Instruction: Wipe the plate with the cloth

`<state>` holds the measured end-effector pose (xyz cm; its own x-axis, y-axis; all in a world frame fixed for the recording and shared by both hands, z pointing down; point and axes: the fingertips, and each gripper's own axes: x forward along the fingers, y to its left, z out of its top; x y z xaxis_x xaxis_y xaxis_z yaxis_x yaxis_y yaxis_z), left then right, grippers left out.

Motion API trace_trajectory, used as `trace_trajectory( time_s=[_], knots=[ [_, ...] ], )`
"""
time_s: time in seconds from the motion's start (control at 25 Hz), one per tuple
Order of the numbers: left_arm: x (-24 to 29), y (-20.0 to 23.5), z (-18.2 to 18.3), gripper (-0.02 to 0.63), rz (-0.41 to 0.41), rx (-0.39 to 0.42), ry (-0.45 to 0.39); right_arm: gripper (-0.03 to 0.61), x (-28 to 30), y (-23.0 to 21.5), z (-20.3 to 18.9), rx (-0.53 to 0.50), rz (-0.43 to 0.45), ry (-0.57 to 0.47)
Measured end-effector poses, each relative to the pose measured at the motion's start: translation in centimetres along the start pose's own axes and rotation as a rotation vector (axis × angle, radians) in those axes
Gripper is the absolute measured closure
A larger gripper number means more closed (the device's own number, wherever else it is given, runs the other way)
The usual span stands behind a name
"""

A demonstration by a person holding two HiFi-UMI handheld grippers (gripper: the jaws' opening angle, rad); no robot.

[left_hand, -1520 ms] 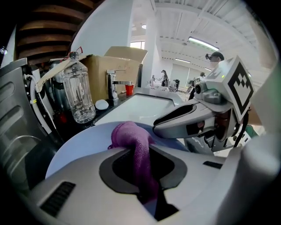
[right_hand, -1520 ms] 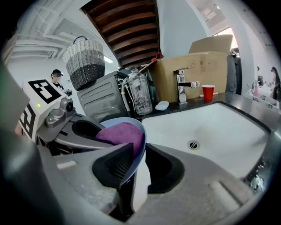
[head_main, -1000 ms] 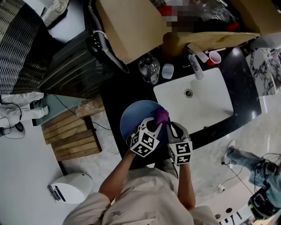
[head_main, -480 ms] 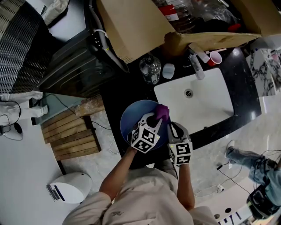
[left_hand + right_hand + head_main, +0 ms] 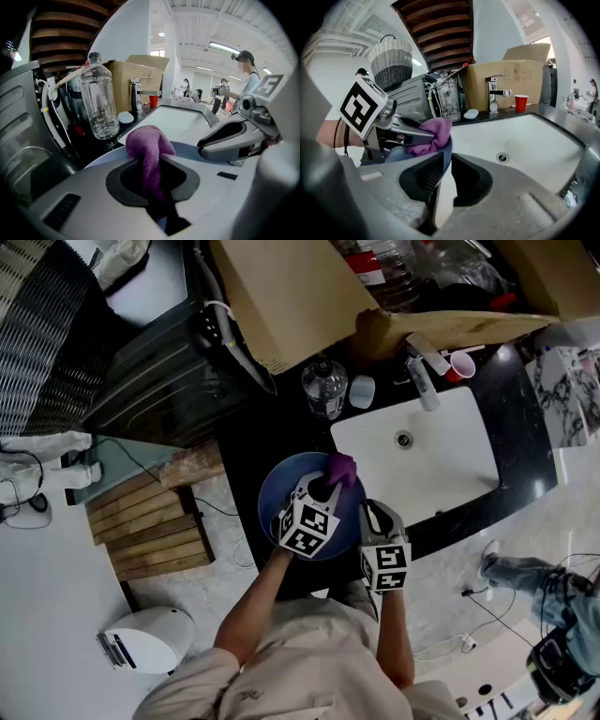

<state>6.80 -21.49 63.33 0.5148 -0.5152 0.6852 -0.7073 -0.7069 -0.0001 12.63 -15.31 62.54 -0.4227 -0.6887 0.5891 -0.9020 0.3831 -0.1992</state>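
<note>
A blue plate [image 5: 277,495] is held over the black counter, just left of the sink. My right gripper [image 5: 367,514] is shut on its near-right rim; in the right gripper view the plate's edge [image 5: 446,151] stands between the closed jaws of that gripper [image 5: 444,167]. My left gripper [image 5: 327,486] is shut on a purple cloth [image 5: 342,468], which presses on the plate's far-right part. In the left gripper view the cloth [image 5: 147,145] bulges out of the left gripper [image 5: 151,161], with the plate's blue rim [image 5: 188,149] behind it. The right gripper view shows the cloth [image 5: 432,135] against the plate.
A white sink [image 5: 441,460] with a faucet [image 5: 418,381] lies to the right. A clear water bottle [image 5: 323,387], a small white dish [image 5: 361,391] and a red cup [image 5: 459,363] stand behind the plate, before a cardboard box [image 5: 281,296]. Wooden slats [image 5: 150,521] lie on the floor at left.
The left gripper has slid the purple cloth a little toward the plate's far rim. The right gripper and the plate have stayed in place.
</note>
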Motion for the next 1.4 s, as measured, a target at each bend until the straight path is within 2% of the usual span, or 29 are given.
trace_trajectory(
  time_s=[0.24, 0.52, 0.8, 1.4],
  knots=[
    [-0.4, 1.6, -0.1, 0.554, 0.036, -0.036, 0.017, 0.523, 0.0, 0.0, 0.1, 0.008, -0.024, -0.001],
    [-0.9, 3.2, -0.7, 0.552, 0.078, -0.022, 0.066, 0.525, 0.0, 0.1, 0.1, 0.004, -0.045, 0.004],
    [-2.3, 5.3, -1.7, 0.552, 0.136, -0.068, 0.108, 0.525, -0.1, 0.0, 0.0, -0.003, -0.088, 0.020],
    [-5.3, 7.2, -4.1, 0.552, 0.199, -0.090, 0.157, 0.525, -0.3, 0.1, 0.1, 0.005, -0.153, 0.034]
  ],
)
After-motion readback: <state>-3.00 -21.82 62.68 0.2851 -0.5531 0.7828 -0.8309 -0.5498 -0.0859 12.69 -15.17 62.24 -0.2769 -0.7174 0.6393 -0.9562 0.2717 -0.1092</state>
